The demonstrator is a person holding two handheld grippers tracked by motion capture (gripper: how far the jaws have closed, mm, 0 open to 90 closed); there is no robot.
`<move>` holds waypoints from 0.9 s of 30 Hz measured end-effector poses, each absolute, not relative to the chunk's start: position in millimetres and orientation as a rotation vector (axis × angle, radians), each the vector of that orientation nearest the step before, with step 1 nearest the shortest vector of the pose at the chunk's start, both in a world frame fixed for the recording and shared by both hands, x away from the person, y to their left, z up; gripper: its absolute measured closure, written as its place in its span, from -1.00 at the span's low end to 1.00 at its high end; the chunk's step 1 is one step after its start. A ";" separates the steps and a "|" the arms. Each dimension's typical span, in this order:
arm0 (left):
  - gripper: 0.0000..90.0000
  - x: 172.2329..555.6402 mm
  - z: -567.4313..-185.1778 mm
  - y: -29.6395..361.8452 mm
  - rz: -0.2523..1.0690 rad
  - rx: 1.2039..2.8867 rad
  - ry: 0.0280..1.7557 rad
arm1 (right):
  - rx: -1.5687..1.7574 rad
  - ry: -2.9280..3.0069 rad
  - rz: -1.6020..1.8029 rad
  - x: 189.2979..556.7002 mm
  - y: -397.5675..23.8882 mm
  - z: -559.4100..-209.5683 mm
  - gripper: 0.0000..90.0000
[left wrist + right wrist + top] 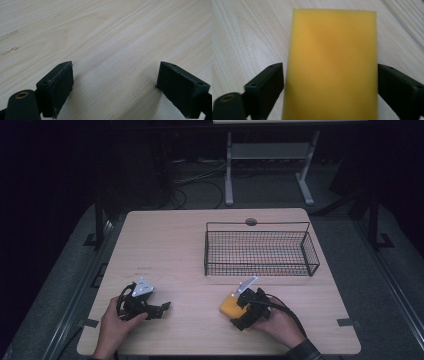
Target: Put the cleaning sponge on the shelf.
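Observation:
A yellow sponge (227, 304) (332, 57) lies flat on the wooden table (175, 245) near the front right. My right gripper (238, 310) (330, 75) is open and straddles it, one black jaw beside each long edge, and the sponge looks unsqueezed. At the front left my left gripper (161, 310) (116, 75) is held low over bare wood. It points right, open, with nothing between its jaws.
A black wire basket (260, 252) with a handle stands at the back right of the table, just beyond the sponge. Nothing lies inside it. A white-legged stand (270, 170) and cables are on the dark floor behind the table.

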State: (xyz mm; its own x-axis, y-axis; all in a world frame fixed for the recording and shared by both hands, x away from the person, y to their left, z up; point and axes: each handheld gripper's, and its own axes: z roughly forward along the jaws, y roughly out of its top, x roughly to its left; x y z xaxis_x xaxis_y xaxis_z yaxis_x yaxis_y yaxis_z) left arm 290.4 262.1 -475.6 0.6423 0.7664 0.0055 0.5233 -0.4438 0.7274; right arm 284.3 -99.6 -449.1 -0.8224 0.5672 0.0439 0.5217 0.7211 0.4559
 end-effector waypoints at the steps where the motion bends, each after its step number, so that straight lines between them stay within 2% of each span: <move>1: -0.71 290.4 -475.6 262.1 0.438 2.148 0.999 | 0.898 2.822 0.706 284.2 -99.9 -449.2 -0.74; 10: -0.71 290.4 -475.6 262.1 0.438 2.148 0.999 | 0.885 2.835 0.683 284.2 -99.8 -451.9 -0.65; 13: -0.71 290.4 -475.6 262.1 0.438 2.148 1.000 | 0.878 2.842 0.682 284.3 -100.8 -452.3 -0.54; 27: -0.71 290.4 -475.6 262.1 0.438 2.148 1.000 | 0.907 2.854 0.709 285.4 -107.2 -446.9 -0.51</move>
State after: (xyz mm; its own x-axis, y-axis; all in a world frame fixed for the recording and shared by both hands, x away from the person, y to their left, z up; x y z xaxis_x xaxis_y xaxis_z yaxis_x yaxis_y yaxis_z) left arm 290.4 262.1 -475.6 0.6421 0.7666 0.0054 0.5233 -0.4435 0.7276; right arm 285.4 -107.2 -446.9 -0.8246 0.5606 0.0764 0.5311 0.7205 0.4458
